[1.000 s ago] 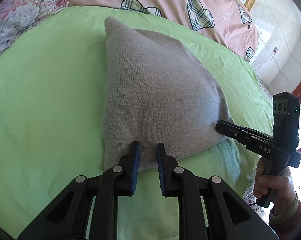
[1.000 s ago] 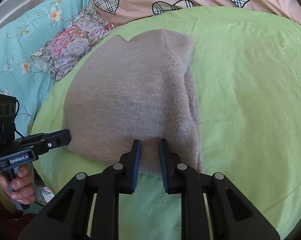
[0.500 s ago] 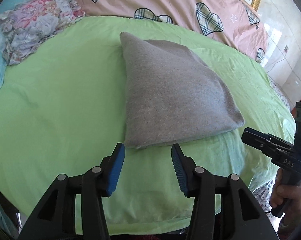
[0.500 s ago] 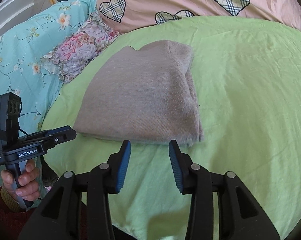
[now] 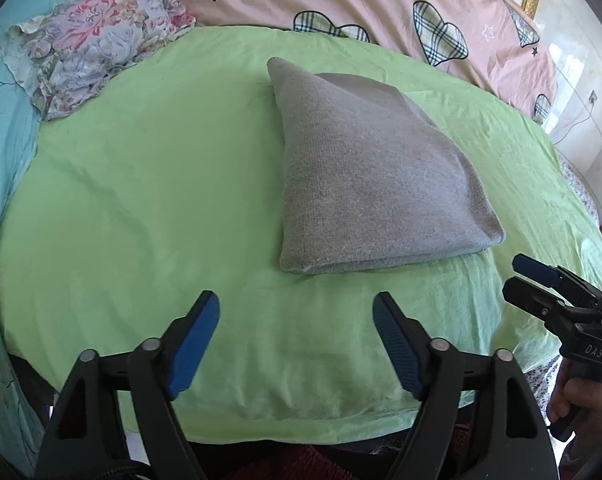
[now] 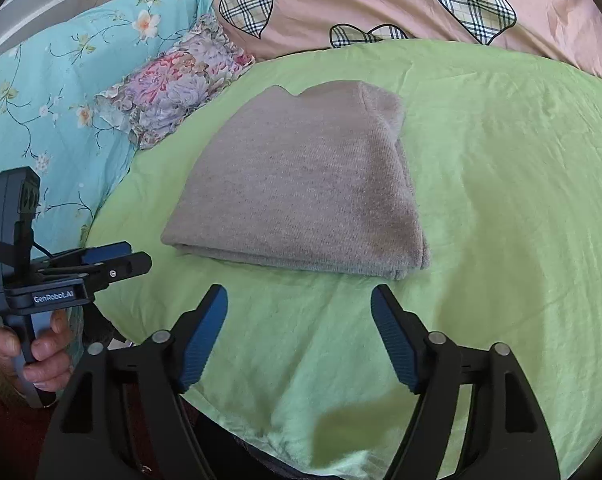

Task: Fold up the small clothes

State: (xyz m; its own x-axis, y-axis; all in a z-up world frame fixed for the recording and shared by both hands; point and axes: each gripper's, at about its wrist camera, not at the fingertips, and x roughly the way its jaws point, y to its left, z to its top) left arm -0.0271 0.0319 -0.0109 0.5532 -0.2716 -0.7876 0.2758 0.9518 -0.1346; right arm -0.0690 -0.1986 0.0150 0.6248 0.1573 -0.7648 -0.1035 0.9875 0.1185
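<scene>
A grey knitted garment [image 5: 365, 176] lies folded into a compact stack on the green sheet [image 5: 149, 200]; it also shows in the right wrist view [image 6: 301, 184]. My left gripper [image 5: 297, 308] is open and empty, a little short of the garment's near edge. It also shows in the right wrist view [image 6: 117, 258] at the left. My right gripper [image 6: 299, 300] is open and empty, just short of the garment's near edge. It also shows in the left wrist view [image 5: 529, 276] at the right.
The green sheet's front edge [image 5: 301, 428] drops off close below my grippers. A floral pillow [image 5: 97, 48] and a pink heart-print quilt [image 5: 381, 4] lie behind the garment. A blue floral cover [image 6: 49, 92] lies to the left.
Both grippers have let go of the garment's near edge, opened wide and drawn back toward the front edge. The garment now lies flat on the sheet.
</scene>
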